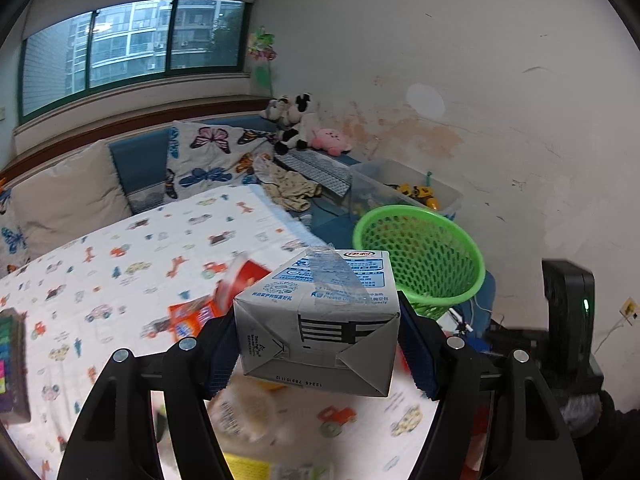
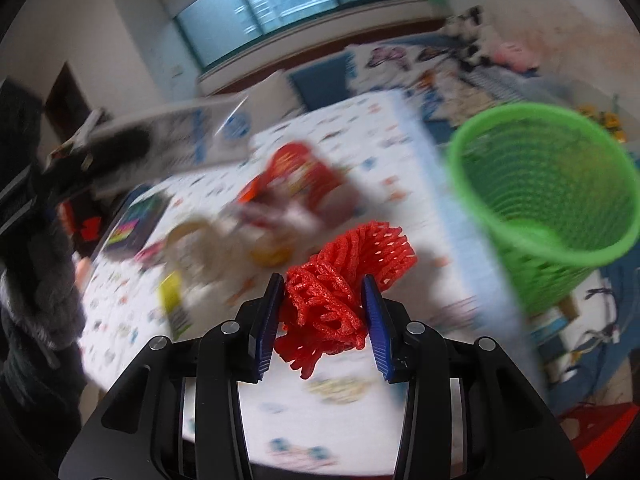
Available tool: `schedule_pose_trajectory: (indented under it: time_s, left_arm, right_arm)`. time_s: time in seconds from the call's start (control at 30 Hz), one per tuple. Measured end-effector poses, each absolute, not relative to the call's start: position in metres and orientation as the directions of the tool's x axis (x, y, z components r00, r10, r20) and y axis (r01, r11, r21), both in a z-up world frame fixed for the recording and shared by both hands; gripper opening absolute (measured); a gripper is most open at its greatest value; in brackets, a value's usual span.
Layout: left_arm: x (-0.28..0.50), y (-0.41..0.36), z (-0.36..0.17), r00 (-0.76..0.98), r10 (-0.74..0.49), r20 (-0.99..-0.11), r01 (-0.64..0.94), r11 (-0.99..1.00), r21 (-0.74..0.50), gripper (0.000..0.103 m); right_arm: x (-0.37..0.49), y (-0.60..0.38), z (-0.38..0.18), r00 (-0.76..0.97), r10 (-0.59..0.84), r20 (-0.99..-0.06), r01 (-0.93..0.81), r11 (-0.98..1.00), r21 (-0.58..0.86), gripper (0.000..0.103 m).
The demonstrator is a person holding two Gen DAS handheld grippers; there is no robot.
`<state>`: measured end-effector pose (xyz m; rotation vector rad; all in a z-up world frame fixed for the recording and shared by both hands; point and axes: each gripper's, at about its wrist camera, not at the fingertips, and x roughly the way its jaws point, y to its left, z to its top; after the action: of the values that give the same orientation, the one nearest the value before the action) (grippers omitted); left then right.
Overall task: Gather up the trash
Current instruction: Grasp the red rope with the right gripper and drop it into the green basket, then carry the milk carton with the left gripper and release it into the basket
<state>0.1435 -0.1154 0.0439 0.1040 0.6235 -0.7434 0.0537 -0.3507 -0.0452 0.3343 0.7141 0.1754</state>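
Item 1: we record a white milk carton (image 1: pixel 316 320), taped along its top, clamped end-on between the blue pads of the left gripper (image 1: pixel 316 344) and lifted above the table (image 1: pixel 120 248).

Item 2: a red foam net (image 2: pixel 340 284), crumpled, pinched tight in the closed right gripper (image 2: pixel 324 320) (this view is heavily blurred).

Item 3: a green mesh basket (image 1: pixel 424 256), beyond the table's right edge, standing near both loads.

Item 4: a red wrapper (image 1: pixel 244 280) lying on the patterned cloth, just behind the carton.
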Motion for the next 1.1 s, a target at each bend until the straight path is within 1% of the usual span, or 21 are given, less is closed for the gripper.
schedule_pose_trajectory:
  time_s: [0.27,0.47,0.57,0.6,0.63,0.77,0.83,0.93,1.03,1.1]
  left_arm:
    - [0.157,-0.166,0.051,0.537,-0.611,-0.582,0.697,0.710,-0.103,0.068]
    - [0.178,-0.202,0.046,0.498,-0.609,-0.617,0.707,0.697,-0.117,0.068]
    - [0.189,-0.221,0.040,0.476,-0.603,-0.640,0.713,0.690,-0.120,0.068]
    - [0.192,-0.227,0.038,0.471,-0.601,-0.646,0.716,0.688,-0.118,0.068]
    - [0.196,-0.235,0.036,0.461,-0.599,-0.655,0.721,0.683,-0.117,0.068]
    - [0.204,-0.257,0.028,0.448,-0.583,-0.677,0.728,0.678,-0.102,0.068]
    - [0.208,-0.269,0.025,0.436,-0.576,-0.692,0.734,0.672,-0.098,0.068]
    - [0.212,-0.285,0.020,0.416,-0.573,-0.706,0.742,0.663,-0.101,0.068]
    - [0.212,-0.301,0.015,0.396,-0.572,-0.718,0.755,0.648,-0.101,0.068]
    - [0.211,-0.311,0.011,0.387,-0.568,-0.727,0.762,0.640,-0.094,0.068]
  right_arm:
    - [0.086,-0.437,-0.053,0.764,0.172,-0.622,0.092,0.925,0.369,0.041]
    - [0.112,-0.481,-0.073,0.746,0.157,-0.647,0.160,0.901,0.403,0.044]
    - [0.117,-0.491,-0.078,0.740,0.129,-0.660,0.185,0.905,0.384,0.053]
    - [0.118,-0.495,-0.080,0.739,0.127,-0.661,0.188,0.904,0.384,0.059]
    - [0.118,-0.497,-0.082,0.740,0.126,-0.661,0.189,0.904,0.383,0.061]
    - [0.117,-0.507,-0.083,0.744,0.095,-0.662,0.205,0.910,0.360,0.063]
    - [0.113,-0.510,-0.083,0.747,0.078,-0.660,0.213,0.912,0.350,0.068]
    - [0.104,-0.511,-0.078,0.757,0.046,-0.652,0.223,0.920,0.324,0.069]
    - [0.095,-0.512,-0.073,0.769,0.033,-0.639,0.225,0.921,0.319,0.072]
    - [0.088,-0.514,-0.070,0.776,0.025,-0.630,0.227,0.921,0.317,0.072]
